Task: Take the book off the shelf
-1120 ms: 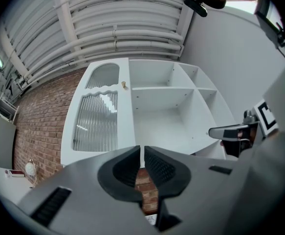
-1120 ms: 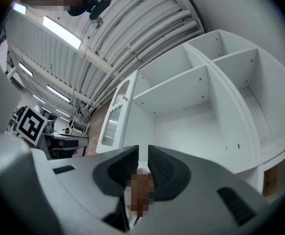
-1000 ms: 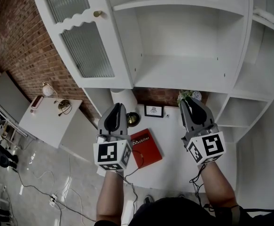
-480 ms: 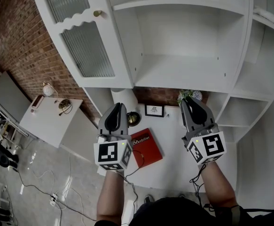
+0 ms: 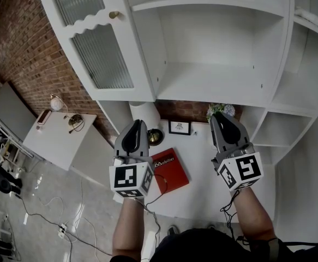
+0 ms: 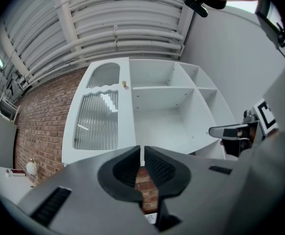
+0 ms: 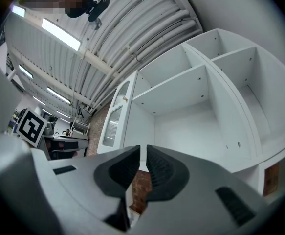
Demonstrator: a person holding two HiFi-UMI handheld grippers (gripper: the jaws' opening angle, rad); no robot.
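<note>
1. Evidently the red book (image 5: 169, 171) is lying flat on the white desk (image 5: 205, 192) below the bare shelf (image 5: 213, 86), just beside the left gripper (image 5: 138, 123)
2. That gripper is keeping its jaws together on nothing; the right gripper (image 5: 220, 116) is closing, a thin slit showing, nothing between
3. The book is looking thin, stiff, light and probably glossy, so pinching across one edge seems safest

One red book (image 5: 171, 171); one framed picture (image 5: 179, 127); one white shelf unit (image 5: 213, 83); one side table (image 5: 60, 142).
</note>
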